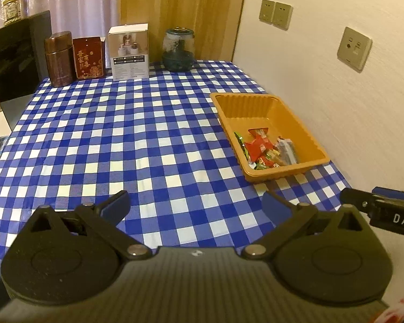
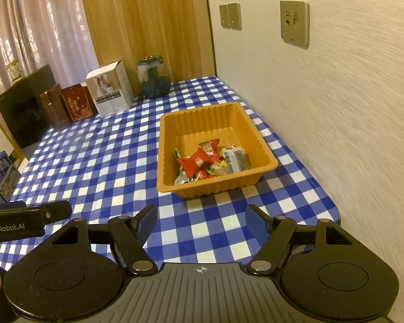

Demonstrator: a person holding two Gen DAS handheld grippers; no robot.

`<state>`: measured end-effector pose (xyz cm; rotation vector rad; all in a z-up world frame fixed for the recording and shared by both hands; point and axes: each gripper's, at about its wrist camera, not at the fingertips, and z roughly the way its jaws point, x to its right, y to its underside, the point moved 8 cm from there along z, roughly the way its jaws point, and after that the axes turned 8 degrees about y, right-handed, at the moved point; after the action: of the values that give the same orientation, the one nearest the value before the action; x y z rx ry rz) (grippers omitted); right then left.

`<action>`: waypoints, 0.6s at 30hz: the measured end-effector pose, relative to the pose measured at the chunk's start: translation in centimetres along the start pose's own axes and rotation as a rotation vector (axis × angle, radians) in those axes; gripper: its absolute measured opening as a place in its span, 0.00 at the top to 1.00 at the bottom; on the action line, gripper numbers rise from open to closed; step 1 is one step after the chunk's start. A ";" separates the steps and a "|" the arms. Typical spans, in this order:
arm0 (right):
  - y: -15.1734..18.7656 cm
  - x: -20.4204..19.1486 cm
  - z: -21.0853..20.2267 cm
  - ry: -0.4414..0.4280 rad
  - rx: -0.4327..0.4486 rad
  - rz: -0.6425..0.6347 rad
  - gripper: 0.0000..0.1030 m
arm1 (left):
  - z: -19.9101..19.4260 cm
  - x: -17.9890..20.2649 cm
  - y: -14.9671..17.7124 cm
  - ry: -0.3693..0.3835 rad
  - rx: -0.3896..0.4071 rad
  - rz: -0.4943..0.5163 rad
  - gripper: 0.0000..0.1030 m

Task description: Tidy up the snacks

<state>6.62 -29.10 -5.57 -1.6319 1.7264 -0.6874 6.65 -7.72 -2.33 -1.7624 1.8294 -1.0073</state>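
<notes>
Orange tray point(image 2: 191, 123), blue-white checked tablecloth point(image 1: 121, 140)

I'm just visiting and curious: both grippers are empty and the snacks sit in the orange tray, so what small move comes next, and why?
Probably just drawing both back. The left gripper and right gripper are open and empty, the snacks lie inside the orange tray, and no loose snack shows on the checked tablecloth.

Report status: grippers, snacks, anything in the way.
Left gripper and right gripper open, empty. Wrapped snacks all in the orange tray. Checked tablecloth ahead bare, nothing blocking.
</notes>
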 end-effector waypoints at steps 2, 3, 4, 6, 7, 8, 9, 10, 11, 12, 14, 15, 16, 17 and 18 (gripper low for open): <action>0.2 -0.1 0.0 0.001 -0.007 -0.002 0.30 | -0.1 0.2 0.1 0.007 -0.002 0.004 0.00; 0.2 -0.1 0.0 -0.002 -0.008 -0.001 0.30 | -0.1 0.3 0.1 0.009 -0.004 0.009 0.00; 0.3 -0.1 0.1 -0.006 -0.010 0.000 0.30 | -0.1 0.4 0.2 0.010 -0.005 0.013 0.00; 0.3 -0.2 0.1 -0.010 -0.012 -0.001 0.30 | 0.0 0.4 0.4 0.011 -0.010 0.017 0.00; 0.2 -0.3 0.1 -0.012 -0.012 -0.002 0.30 | 0.1 0.4 0.4 0.011 -0.013 0.016 0.00; 0.2 -0.4 0.1 -0.015 -0.012 -0.003 0.30 | 0.1 0.4 0.4 0.012 -0.015 0.014 0.00; 0.2 -0.5 0.1 -0.016 -0.013 -0.005 0.30 | 0.2 0.3 0.5 0.011 -0.016 0.013 0.00; 0.2 -0.6 0.2 -0.016 -0.014 -0.008 0.30 | 0.2 0.2 0.5 0.008 -0.016 0.014 0.00; 0.2 -0.6 0.2 -0.017 -0.015 -0.010 0.30 | 0.2 0.2 0.5 0.006 -0.015 0.014 0.00; 0.2 -0.6 0.2 -0.018 -0.015 -0.011 0.30 | 0.2 0.2 0.5 0.004 -0.015 0.014 0.00; 0.3 -0.7 0.3 -0.020 -0.017 -0.010 0.30 | 0.3 0.1 0.5 0.002 -0.016 0.014 0.00; 0.3 -0.7 0.3 -0.020 -0.018 -0.011 0.30 | 0.3 0.1 0.5 0.003 -0.017 0.014 0.00; 0.3 -0.7 0.3 -0.020 -0.018 -0.011 0.30 | 0.4 0.1 0.5 0.004 -0.018 0.014 0.00; 0.3 -0.7 0.3 -0.021 -0.018 -0.011 0.30 | 0.4 0.1 0.5 0.003 -0.017 0.015 0.00; 0.3 -0.7 0.3 -0.022 -0.018 -0.010 0.30 | 0.4 0.1 0.5 0.002 -0.016 0.016 0.00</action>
<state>6.70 -28.32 -5.93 -1.6558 1.7146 -0.6587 6.59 -7.89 -2.94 -1.7540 1.8545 -0.9918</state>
